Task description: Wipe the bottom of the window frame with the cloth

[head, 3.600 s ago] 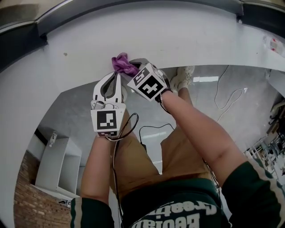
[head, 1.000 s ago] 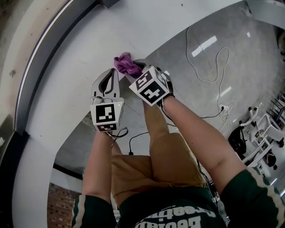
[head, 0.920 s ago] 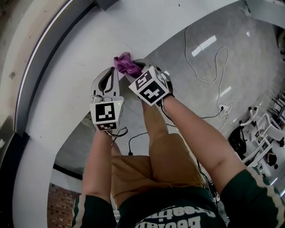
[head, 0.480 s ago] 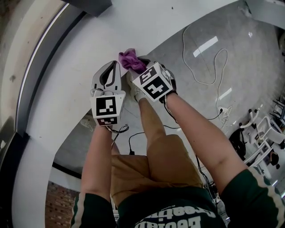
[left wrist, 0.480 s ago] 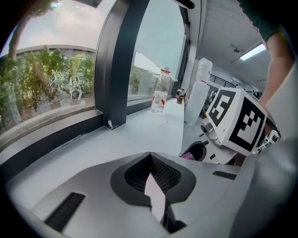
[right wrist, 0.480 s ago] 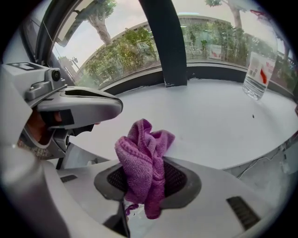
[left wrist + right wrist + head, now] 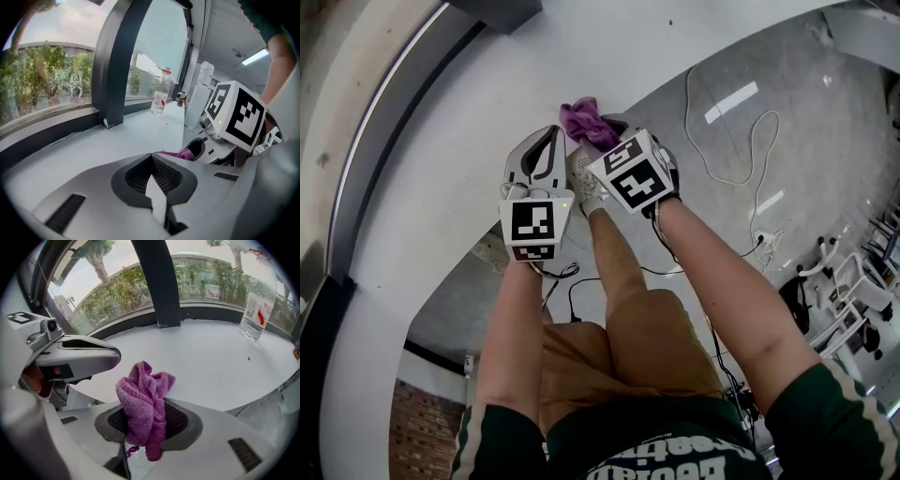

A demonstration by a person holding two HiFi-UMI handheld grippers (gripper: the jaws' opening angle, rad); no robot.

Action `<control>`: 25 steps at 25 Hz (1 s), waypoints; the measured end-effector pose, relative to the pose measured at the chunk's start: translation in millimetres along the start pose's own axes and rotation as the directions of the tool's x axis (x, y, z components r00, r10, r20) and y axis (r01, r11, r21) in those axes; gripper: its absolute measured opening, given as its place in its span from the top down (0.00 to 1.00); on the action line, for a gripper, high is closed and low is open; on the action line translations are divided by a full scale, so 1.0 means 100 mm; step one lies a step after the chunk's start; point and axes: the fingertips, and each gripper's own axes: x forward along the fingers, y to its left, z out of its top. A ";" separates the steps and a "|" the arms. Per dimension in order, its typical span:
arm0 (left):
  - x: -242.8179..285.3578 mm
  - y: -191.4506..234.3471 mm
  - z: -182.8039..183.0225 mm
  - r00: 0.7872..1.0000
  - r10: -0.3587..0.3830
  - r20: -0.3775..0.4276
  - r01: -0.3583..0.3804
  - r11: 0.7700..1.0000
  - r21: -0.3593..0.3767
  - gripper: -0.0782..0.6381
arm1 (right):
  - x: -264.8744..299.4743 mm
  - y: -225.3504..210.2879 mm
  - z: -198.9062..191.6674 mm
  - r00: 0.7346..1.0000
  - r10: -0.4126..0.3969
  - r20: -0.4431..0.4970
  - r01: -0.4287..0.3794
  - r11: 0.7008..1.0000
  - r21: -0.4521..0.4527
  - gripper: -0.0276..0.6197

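A crumpled purple cloth (image 7: 587, 120) (image 7: 145, 404) is held in my right gripper (image 7: 602, 129) (image 7: 146, 420), whose jaws are shut on it, pressing it to the white window sill (image 7: 441, 197). My left gripper (image 7: 549, 136) (image 7: 153, 154) lies on the sill just left of the cloth, jaws shut with nothing between them. The left gripper view shows a bit of the cloth (image 7: 181, 153) beside the right gripper's marker cube (image 7: 236, 117). The dark bottom rail of the window frame (image 7: 220, 311) (image 7: 47, 133) runs along the sill's far side.
A dark upright window post (image 7: 159, 282) (image 7: 115, 70) stands on the sill ahead. A clear water bottle (image 7: 255, 315) (image 7: 161, 96) stands farther along the sill. Below lie the grey floor with a white cable (image 7: 741, 131) and the person's legs.
Both grippers and the cloth have shifted together along the sill, a little up and right in the head view, nearer the dark post. Both stay shut as before.
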 end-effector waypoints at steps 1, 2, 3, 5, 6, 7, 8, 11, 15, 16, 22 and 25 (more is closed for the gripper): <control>-0.01 0.05 -0.01 1.000 0.003 -0.001 -0.003 1.000 -0.005 0.89 | 0.00 0.00 0.02 1.000 -0.005 -0.003 0.005 1.000 0.002 0.70; -0.03 0.12 -0.03 1.000 0.011 -0.001 -0.011 1.000 -0.013 0.89 | 0.01 0.00 0.05 1.000 -0.011 -0.001 0.011 1.000 0.003 0.70; -0.06 0.19 -0.03 1.000 0.021 0.000 -0.021 1.000 -0.019 0.89 | 0.01 0.01 0.10 1.000 -0.018 0.005 0.018 1.000 0.006 0.70; -0.10 0.33 -0.01 0.999 0.037 0.008 -0.037 0.999 -0.017 0.89 | 0.04 0.00 0.22 0.999 -0.028 0.020 0.028 0.999 0.021 0.70; -0.10 0.38 0.02 0.999 0.043 0.012 -0.042 0.999 -0.014 0.89 | 0.07 -0.02 0.29 0.999 -0.032 0.027 0.031 0.999 0.024 0.70; -0.10 0.43 0.05 0.999 0.048 0.015 -0.047 0.999 -0.013 0.89 | 0.09 -0.05 0.36 0.999 -0.034 0.032 0.033 0.999 0.020 0.70; -0.09 0.48 0.08 0.998 0.054 0.017 -0.054 0.998 -0.015 0.89 | 0.12 -0.08 0.43 0.999 -0.035 0.036 0.035 0.999 0.013 0.70; -0.11 0.63 0.17 0.997 0.076 0.030 -0.075 0.997 -0.035 0.89 | 0.21 -0.11 0.64 0.998 -0.034 0.044 0.034 0.999 -0.014 0.70; -0.08 0.80 0.35 0.994 0.089 0.060 -0.086 0.995 -0.053 0.89 | 0.30 -0.11 0.89 0.998 -0.030 0.050 0.033 0.998 -0.059 0.70; -0.07 0.84 0.41 0.993 0.096 0.067 -0.093 0.994 -0.055 0.89 | 0.33 -0.13 0.95 0.998 -0.030 0.051 0.033 0.997 -0.065 0.70; -0.02 0.98 0.67 0.986 0.134 0.098 -0.130 0.990 -0.052 0.89 | 0.46 -0.16 1.26 0.997 -0.024 0.068 0.033 0.992 -0.122 0.70; 0.01 0.98 0.73 0.986 0.132 0.106 -0.129 0.991 -0.036 0.89 | 0.49 -0.24 1.45 0.994 -0.051 0.097 0.065 0.988 -0.141 0.70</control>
